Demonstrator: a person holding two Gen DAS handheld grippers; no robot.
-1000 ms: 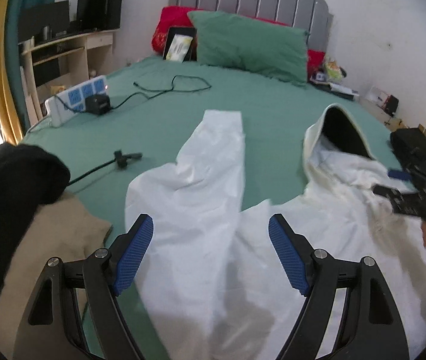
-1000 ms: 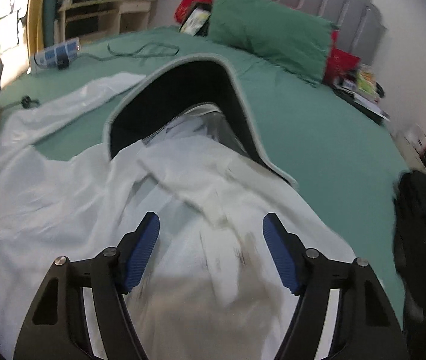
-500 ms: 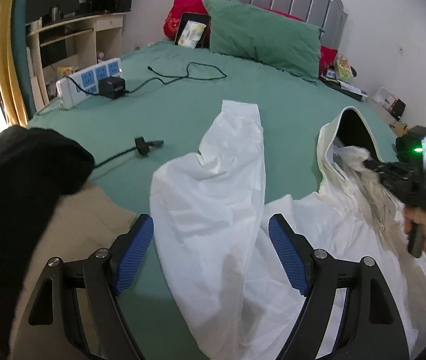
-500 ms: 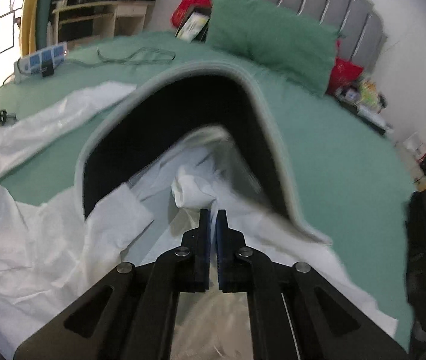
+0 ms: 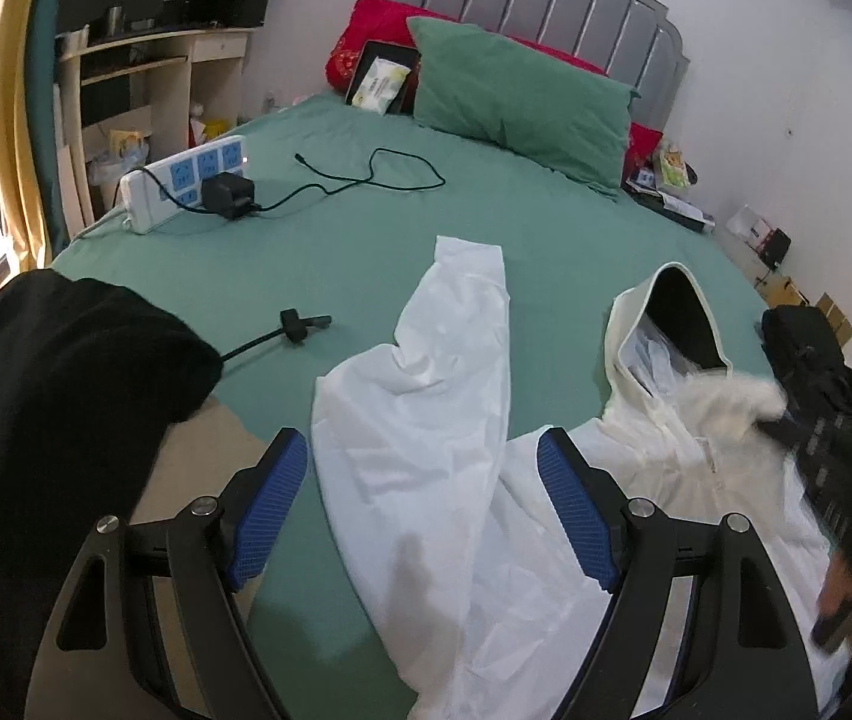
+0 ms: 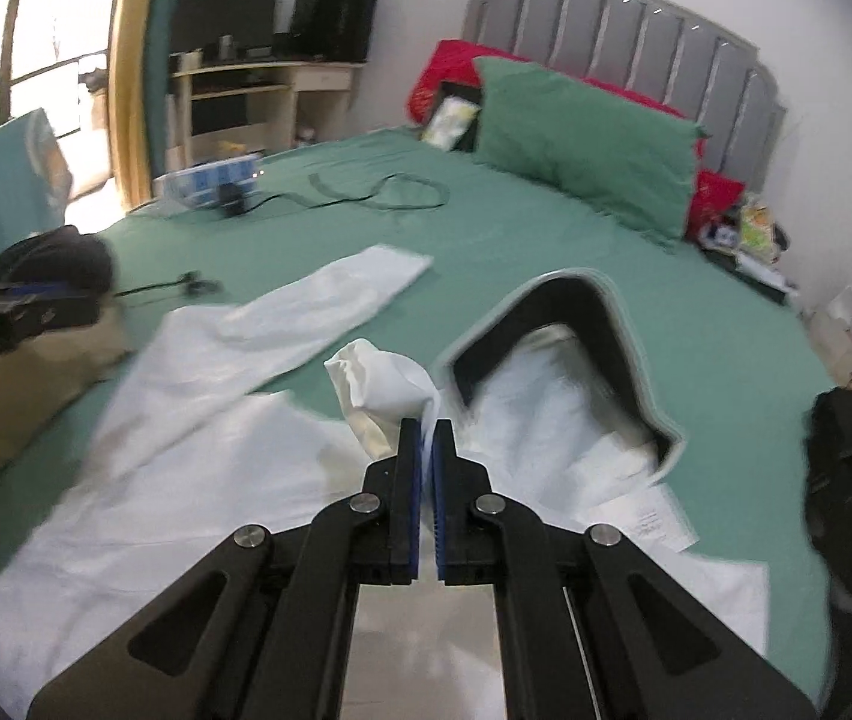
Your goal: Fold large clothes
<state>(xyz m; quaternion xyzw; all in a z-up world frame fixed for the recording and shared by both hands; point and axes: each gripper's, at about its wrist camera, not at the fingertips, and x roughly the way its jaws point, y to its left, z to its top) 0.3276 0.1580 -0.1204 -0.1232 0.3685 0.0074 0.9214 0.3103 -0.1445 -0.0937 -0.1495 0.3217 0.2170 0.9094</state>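
A big white hooded jacket (image 5: 486, 510) is spread out on the green bed (image 5: 336, 252), with one sleeve (image 5: 462, 312) laid far out and the hood (image 6: 564, 324) open. No neat fold is seen yet, so most of the folding is left. The right gripper (image 6: 425, 438) is closed on a bunch of the white cloth. The left gripper (image 5: 420, 516) is held wide open above the jacket, with nothing between its fingers.
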